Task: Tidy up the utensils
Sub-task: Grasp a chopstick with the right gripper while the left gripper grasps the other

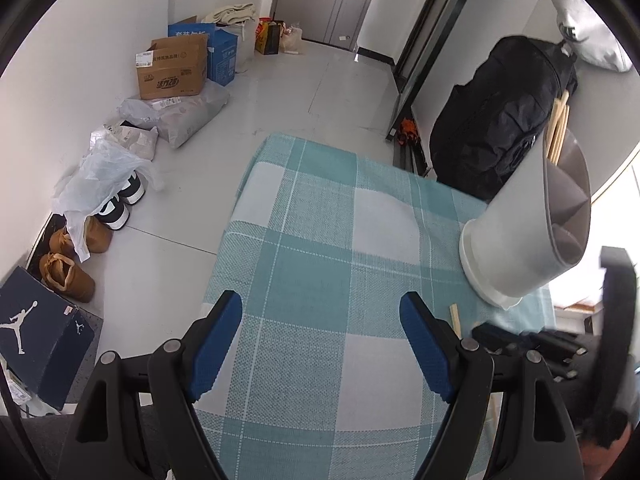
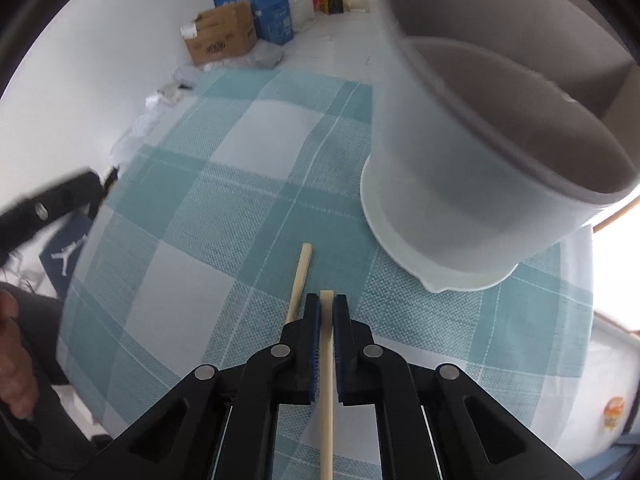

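Observation:
In the right wrist view my right gripper [image 2: 326, 300] is shut on a pale wooden chopstick [image 2: 327, 392] that runs back between its blue pads. A second chopstick [image 2: 300, 276] lies on the checked cloth just left of the fingers. The grey-white utensil holder [image 2: 472, 184] with divided compartments stands right ahead and to the right. In the left wrist view my left gripper [image 1: 324, 320] hangs open over bare cloth, nothing between its fingers. The holder [image 1: 524, 232] is at its right, with chopsticks [image 1: 558, 128] standing in it. A chopstick end [image 1: 455, 318] shows beside the right finger.
The table [image 1: 304, 208] wears a teal and white checked cloth; its left and far edges drop to the floor. Boxes [image 1: 172, 68], bags and shoes [image 1: 116, 204] line the wall. A black bag [image 1: 500, 120] stands behind the table. A person's hand [image 2: 14, 368] shows at left.

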Action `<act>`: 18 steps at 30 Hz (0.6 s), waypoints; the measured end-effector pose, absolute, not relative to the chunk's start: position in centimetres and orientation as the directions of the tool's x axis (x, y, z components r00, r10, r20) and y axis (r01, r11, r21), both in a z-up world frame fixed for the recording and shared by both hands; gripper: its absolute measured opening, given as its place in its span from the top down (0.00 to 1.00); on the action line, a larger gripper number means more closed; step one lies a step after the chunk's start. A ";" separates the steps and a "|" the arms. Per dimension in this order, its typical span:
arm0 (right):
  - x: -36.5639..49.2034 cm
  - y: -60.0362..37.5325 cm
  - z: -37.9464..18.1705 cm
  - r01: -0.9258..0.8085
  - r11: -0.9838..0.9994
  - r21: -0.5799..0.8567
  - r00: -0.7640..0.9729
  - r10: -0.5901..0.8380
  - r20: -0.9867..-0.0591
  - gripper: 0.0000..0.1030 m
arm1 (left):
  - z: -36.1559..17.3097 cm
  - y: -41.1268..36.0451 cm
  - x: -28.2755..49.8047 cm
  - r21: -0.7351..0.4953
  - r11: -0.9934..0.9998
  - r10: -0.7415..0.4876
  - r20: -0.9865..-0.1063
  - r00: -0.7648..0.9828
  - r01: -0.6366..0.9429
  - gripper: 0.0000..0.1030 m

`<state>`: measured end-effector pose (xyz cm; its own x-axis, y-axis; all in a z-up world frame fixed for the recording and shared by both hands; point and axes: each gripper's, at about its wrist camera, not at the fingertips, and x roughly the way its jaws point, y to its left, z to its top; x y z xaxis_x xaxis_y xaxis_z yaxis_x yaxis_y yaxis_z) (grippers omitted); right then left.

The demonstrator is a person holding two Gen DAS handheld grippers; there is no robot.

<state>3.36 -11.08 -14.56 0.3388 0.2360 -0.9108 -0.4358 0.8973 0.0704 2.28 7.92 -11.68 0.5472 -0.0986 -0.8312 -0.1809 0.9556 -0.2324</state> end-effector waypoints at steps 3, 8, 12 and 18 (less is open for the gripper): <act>2.6 -13.5 -11.4 -0.407 0.903 0.137 0.434 0.323 -0.841 0.95 | -12.3 6.8 2.4 -0.215 0.965 -0.111 -0.850 0.515 -0.147 0.25; 0.9 -18.3 -7.4 -0.355 0.894 0.275 0.560 0.438 -0.703 0.95 | -12.9 4.1 2.8 -0.210 0.975 -0.156 -0.878 0.452 -0.071 0.25; -0.2 -20.9 -5.8 -0.338 0.886 0.317 0.629 0.464 -0.624 0.95 | -12.7 1.8 3.1 -0.214 0.977 -0.188 -0.886 0.425 -0.014 0.25; -1.0 -23.7 -4.7 -0.308 0.860 0.407 0.666 0.501 -0.553 0.95 | -12.7 -1.6 4.5 -0.152 0.987 -0.159 -0.915 0.370 0.048 0.25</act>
<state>-1.00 -23.72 -4.68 0.6655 0.5008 -0.5534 -0.3083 0.8597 0.4073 4.52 -1.63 -12.65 0.3703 -0.1588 -0.9152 0.0481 0.9872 -0.1519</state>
